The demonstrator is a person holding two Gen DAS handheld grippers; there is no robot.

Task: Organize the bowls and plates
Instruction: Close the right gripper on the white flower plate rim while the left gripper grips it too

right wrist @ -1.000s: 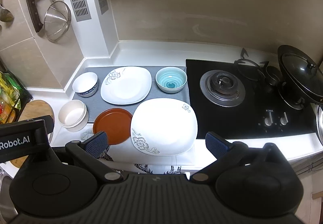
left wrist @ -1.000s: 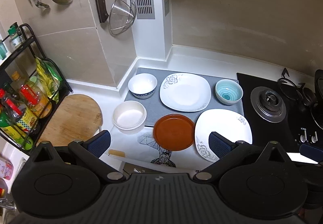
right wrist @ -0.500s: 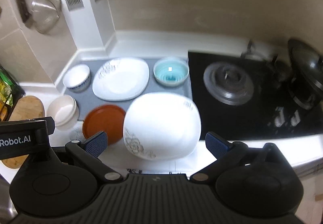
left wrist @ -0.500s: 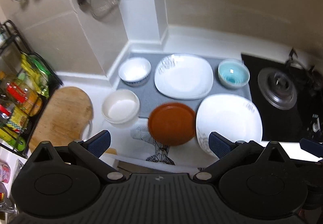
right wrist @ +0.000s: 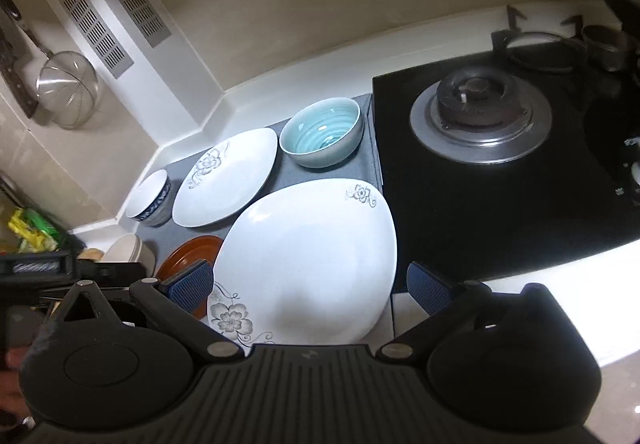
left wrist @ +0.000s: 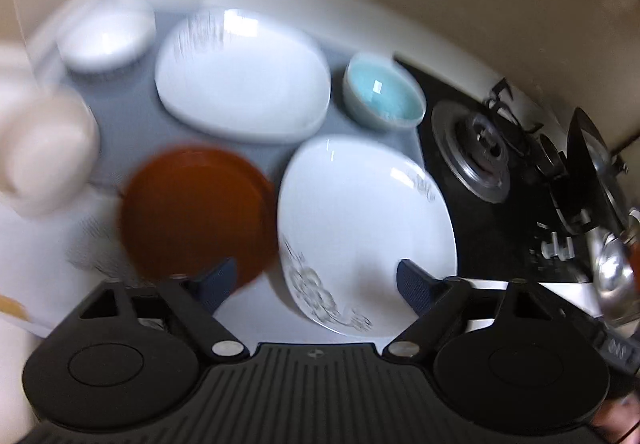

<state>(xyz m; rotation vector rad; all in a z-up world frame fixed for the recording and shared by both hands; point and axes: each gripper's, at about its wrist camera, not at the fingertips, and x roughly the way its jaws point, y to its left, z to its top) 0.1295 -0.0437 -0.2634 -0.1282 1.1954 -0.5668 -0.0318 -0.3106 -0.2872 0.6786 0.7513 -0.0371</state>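
Note:
On the counter lie two white flowered plates: a near one (right wrist: 308, 252) (left wrist: 368, 228) and a far one (right wrist: 226, 176) (left wrist: 240, 80) on a grey mat (right wrist: 368, 108). A brown round plate (left wrist: 196, 212) (right wrist: 188, 254) lies left of the near plate. A teal bowl (right wrist: 322, 132) (left wrist: 382, 94), a blue-rimmed white bowl (right wrist: 150, 198) (left wrist: 106, 38) and a cream bowl (left wrist: 40, 156) (right wrist: 128, 250) stand around them. My left gripper (left wrist: 316, 280) is open above the near plate's front left. My right gripper (right wrist: 308, 288) is open, low over the near plate's front edge.
A black gas hob (right wrist: 500, 148) with burners sits right of the plates. A pot lid (left wrist: 592, 164) stands at its far right. A wire strainer (right wrist: 66, 86) hangs on the left wall. The left wrist view is motion-blurred.
Both grippers have moved forward and down toward the plates. The left one swung right, the right one tilted. Both stay open.

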